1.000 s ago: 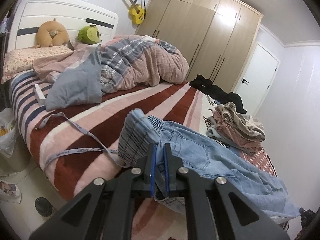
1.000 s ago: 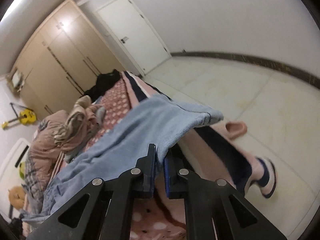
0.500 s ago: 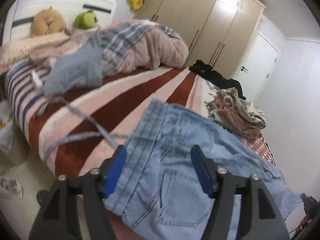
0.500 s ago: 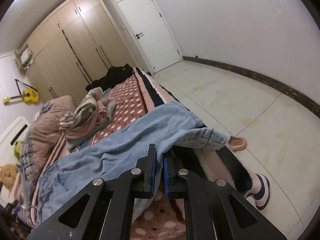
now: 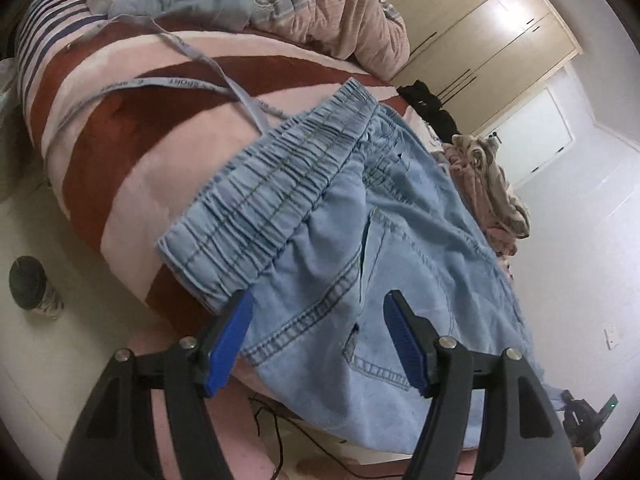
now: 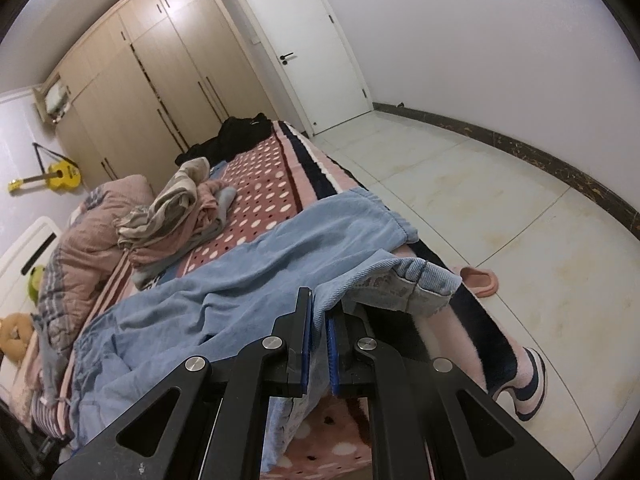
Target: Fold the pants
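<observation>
Light blue jeans [image 5: 400,208] lie spread across the striped bed [image 5: 132,128], their elastic waistband [image 5: 272,184] flat near the bed's edge. My left gripper [image 5: 318,300] hovers low over the hip and pocket area, open; denim lies under the gap and the blue pads do not press it. In the right wrist view the jeans [image 6: 240,280] stretch away over the dotted blanket. My right gripper [image 6: 319,304] is shut on a leg near its hem. The turned-out cuff [image 6: 420,280] hangs to its right, past the bed's edge.
A heap of clothes [image 6: 180,208] and a black garment [image 6: 236,136] lie beyond the jeans. A grey strap [image 5: 160,80] and a bunched quilt [image 5: 332,12] lie past the waistband. A dark cup [image 5: 32,288] and slippers [image 6: 478,280] are on the floor.
My left gripper opened and let go of the bunched waistband, which now lies flat on the bed, and it sank closer to the denim. The right gripper stays shut on the leg.
</observation>
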`<state>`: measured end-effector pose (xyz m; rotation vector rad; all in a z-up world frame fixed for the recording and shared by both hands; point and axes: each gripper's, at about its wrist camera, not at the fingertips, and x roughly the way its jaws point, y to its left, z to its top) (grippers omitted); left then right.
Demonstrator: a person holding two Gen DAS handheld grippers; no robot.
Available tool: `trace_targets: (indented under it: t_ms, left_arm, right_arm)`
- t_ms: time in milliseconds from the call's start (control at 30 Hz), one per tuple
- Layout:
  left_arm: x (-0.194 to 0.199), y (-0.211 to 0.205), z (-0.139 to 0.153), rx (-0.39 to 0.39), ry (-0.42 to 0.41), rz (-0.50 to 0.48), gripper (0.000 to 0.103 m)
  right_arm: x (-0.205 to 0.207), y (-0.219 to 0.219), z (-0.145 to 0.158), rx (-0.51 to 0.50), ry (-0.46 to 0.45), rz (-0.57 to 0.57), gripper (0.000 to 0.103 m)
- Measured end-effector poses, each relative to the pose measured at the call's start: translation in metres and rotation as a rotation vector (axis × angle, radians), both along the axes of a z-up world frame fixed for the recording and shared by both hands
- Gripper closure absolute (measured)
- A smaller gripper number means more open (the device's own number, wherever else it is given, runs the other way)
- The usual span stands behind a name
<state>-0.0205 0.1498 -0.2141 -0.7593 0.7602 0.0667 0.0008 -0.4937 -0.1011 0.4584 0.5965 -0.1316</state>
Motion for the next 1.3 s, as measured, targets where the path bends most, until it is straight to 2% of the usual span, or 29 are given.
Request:
trace_targets:
  t_ms: [133, 200, 233, 433, 467, 533, 567, 600, 633, 667, 833, 1000, 1167, 1233, 1300]
  left_arm:
    - [-0.012, -0.008, 0.007, 0.042, 0.01, 0.033, 0.038]
    - [-0.018, -0.008, 0.007, 0.077, 0.033, 0.045, 0.027]
    - [-0.018, -0.008, 0.007, 0.096, 0.044, 0.049, 0.027]
    - [-0.01, -0.001, -0.009, 0.017, 0.017, 0.038, 0.027]
    - [-0.007, -0.001, -0.009, 0.012, 0.008, 0.035, 0.029]
    - [0.0, -0.002, -0.006, 0.014, 0.002, 0.042, 0.049]
    - [0.003, -0.003, -0.003, 0.028, 0.009, 0.049, 0.068]
    - [0.004, -0.004, 0.001, 0.049, 0.008, 0.05, 0.079]
    - [0.005, -0.005, 0.006, 0.066, -0.003, 0.048, 0.083]
    - [0.006, -0.006, 0.011, 0.083, -0.011, 0.051, 0.093]
    - [0.012, -0.007, 0.05, 0.146, -0.091, 0.06, 0.096]
    - [0.041, -0.003, 0.1, 0.218, -0.16, 0.032, 0.096]
    - [0.104, 0.0, 0.138, 0.286, -0.154, -0.015, 0.096]
    - [0.143, 0.0, 0.147, 0.344, -0.12, -0.041, 0.096]
    - [0.178, 0.001, 0.144, 0.368, -0.065, -0.065, 0.096]
  right_arm:
    - [-0.001, 0.0, -0.001, 0.002, 0.002, -0.002, 0.101]
    - [0.0, -0.001, -0.002, 0.003, 0.004, 0.0, 0.101]
    - [-0.001, -0.002, -0.003, 0.002, 0.004, 0.002, 0.101]
    - [-0.001, -0.002, -0.004, 0.004, -0.001, 0.013, 0.101]
    - [-0.001, -0.002, -0.004, 0.004, -0.003, 0.015, 0.101]
    - [-0.002, -0.003, -0.005, 0.008, -0.004, 0.017, 0.101]
    - [-0.003, -0.003, -0.004, 0.009, -0.005, 0.017, 0.101]
    - [-0.004, -0.004, -0.004, 0.01, -0.007, 0.014, 0.101]
    - [-0.006, -0.005, -0.003, 0.01, -0.01, 0.009, 0.101]
    - [-0.007, -0.006, -0.002, 0.011, -0.013, 0.006, 0.101]
    - [-0.009, -0.012, 0.006, 0.016, -0.045, -0.017, 0.101]
    - [0.003, -0.019, 0.027, 0.01, -0.087, 0.015, 0.101]
    - [0.046, -0.019, 0.049, -0.059, -0.083, 0.064, 0.102]
    - [0.072, -0.022, 0.055, -0.059, -0.059, 0.089, 0.102]
    - [0.103, -0.027, 0.057, -0.053, -0.018, 0.099, 0.101]
